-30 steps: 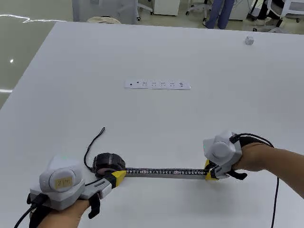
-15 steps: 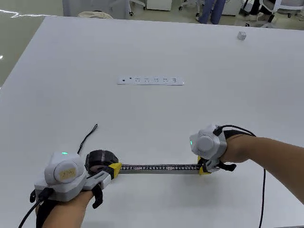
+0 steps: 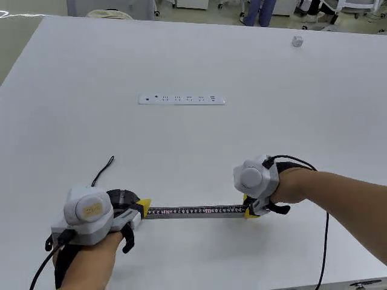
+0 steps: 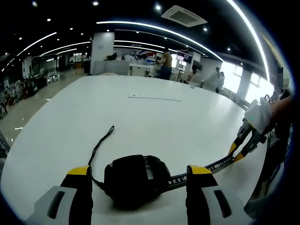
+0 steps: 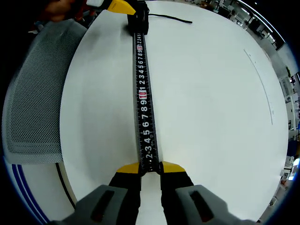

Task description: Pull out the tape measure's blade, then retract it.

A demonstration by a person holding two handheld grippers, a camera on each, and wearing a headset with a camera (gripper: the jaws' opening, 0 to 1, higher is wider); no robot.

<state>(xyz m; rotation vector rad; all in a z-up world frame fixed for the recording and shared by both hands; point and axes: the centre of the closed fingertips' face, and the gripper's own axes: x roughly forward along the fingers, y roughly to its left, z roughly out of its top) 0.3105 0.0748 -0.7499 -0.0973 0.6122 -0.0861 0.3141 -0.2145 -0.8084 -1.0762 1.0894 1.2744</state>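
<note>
The tape measure (image 3: 124,199) lies on the white bench (image 3: 272,109) at the lower left of the head view, with its blade (image 3: 193,211) drawn out across the lower middle of the frame. The left gripper (image 4: 140,171) straddles the black case: its fingers stand spread, with a gap showing on either side of the case in the left gripper view. The right gripper (image 5: 150,166) has its fingers closed on the blade's tip.

The blade's long axis runs nearly level, left to right, in the head view. The case is at the left end and the tip points right, printed face up (in the right gripper view the numbers climb from the fingers toward the case at the top).

The pull-out looks done, so retracting is probably the step in hand. That calls for walking the pinched tip back along the blade's own line toward the case, slowly, while the left gripper steadies the case against sliding.
</note>
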